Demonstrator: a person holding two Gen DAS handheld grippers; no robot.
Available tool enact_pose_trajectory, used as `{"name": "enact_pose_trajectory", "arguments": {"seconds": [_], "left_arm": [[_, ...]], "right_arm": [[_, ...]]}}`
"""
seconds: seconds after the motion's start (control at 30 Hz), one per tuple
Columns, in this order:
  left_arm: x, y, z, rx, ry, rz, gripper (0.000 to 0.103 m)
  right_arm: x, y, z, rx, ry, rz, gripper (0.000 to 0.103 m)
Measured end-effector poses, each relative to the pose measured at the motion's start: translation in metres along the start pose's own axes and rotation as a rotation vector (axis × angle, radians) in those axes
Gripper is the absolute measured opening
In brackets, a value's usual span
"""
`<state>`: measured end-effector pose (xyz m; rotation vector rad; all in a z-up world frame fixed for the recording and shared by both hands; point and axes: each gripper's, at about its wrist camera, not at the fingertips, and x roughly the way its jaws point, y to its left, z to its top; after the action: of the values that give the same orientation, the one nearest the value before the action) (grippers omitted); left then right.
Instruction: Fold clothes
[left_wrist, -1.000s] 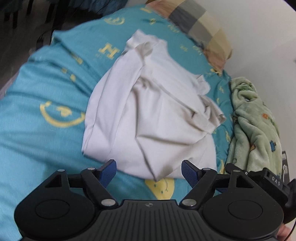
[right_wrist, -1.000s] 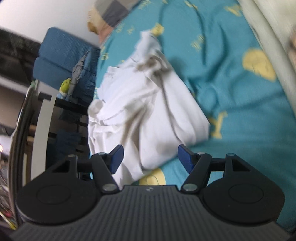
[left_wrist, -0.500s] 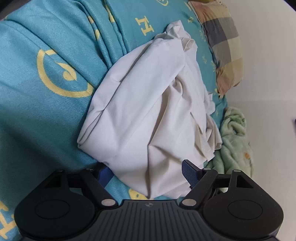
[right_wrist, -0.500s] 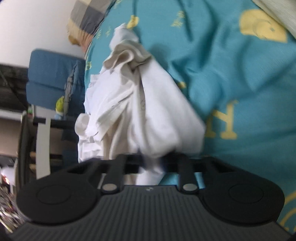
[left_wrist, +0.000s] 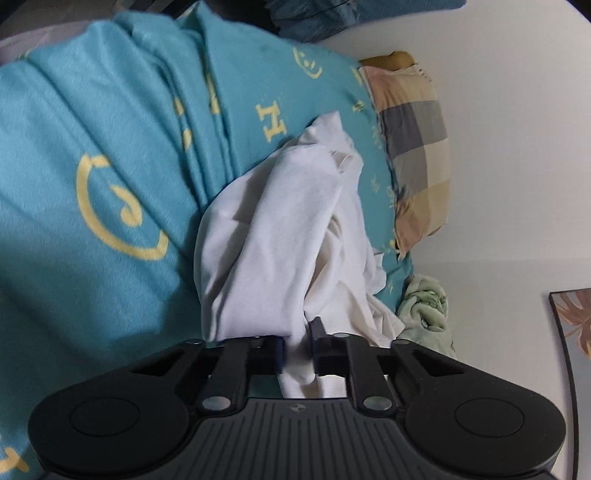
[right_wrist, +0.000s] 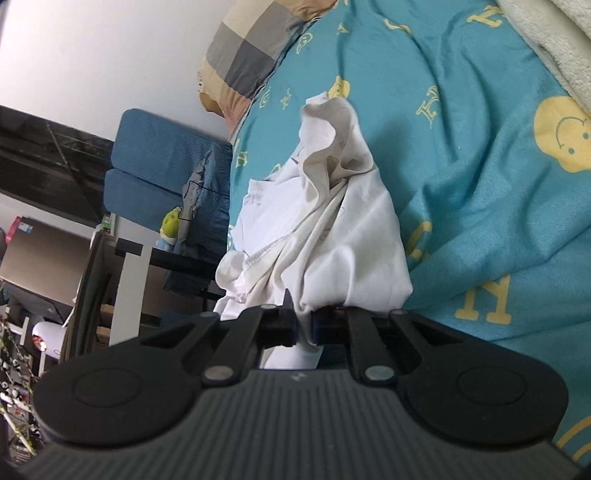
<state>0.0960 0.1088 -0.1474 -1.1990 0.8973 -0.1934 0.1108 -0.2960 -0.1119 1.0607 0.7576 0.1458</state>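
Observation:
A crumpled white garment (left_wrist: 280, 236) lies in a heap on a teal bedspread (left_wrist: 92, 166) with yellow letters and smiley faces. My left gripper (left_wrist: 297, 349) is shut on the near edge of the garment, cloth bunched between its fingers. In the right wrist view the same white garment (right_wrist: 332, 221) stretches away from me, and my right gripper (right_wrist: 302, 326) is shut on another part of its near edge. The cloth hangs down behind both sets of fingers.
A checked pillow (left_wrist: 413, 147) lies at the head of the bed against a white wall. A green fleece blanket (left_wrist: 424, 314) is bunched at the bed's edge. A blue chair (right_wrist: 155, 162) and cluttered furniture stand beside the bed. A cream blanket (right_wrist: 554, 44) lies at the far right.
Both grippers moved in to the garment's near edge and shut on it; the right one shut first, then the left. The cloth is now pulled up toward both cameras.

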Motion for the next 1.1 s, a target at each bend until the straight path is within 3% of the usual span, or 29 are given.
{"name": "enact_pose_trajectory", "arguments": {"seconds": [0.2,0.33,0.6,0.73,0.93,1.1], "left_arm": [[-0.043,-0.031,-0.007,0.068,-0.056,-0.077,0.008],[-0.083,-0.053,-0.029,0.113,-0.064,-0.091,0.008],[-0.156,-0.031,-0.09,0.087,0.003,-0.073,0.008],[-0.171,-0.024,-0.103,0.067,0.015,-0.077,0.008],[-0.127,-0.056,-0.071,0.046,-0.011,-0.083,0.009],[-0.061,-0.075,-0.023,0.005,-0.018,-0.042,0.01]], "right_arm": [[-0.025,0.022,-0.007,-0.019,-0.023,0.004,0.01],[-0.061,0.043,-0.023,-0.07,-0.034,-0.006,0.01],[-0.141,0.03,-0.083,-0.045,0.026,-0.067,0.01],[-0.159,0.016,-0.095,0.01,0.045,-0.06,0.01],[-0.14,0.021,-0.062,0.108,-0.002,-0.028,0.01],[-0.087,0.02,-0.011,0.213,-0.04,-0.033,0.01]]}}
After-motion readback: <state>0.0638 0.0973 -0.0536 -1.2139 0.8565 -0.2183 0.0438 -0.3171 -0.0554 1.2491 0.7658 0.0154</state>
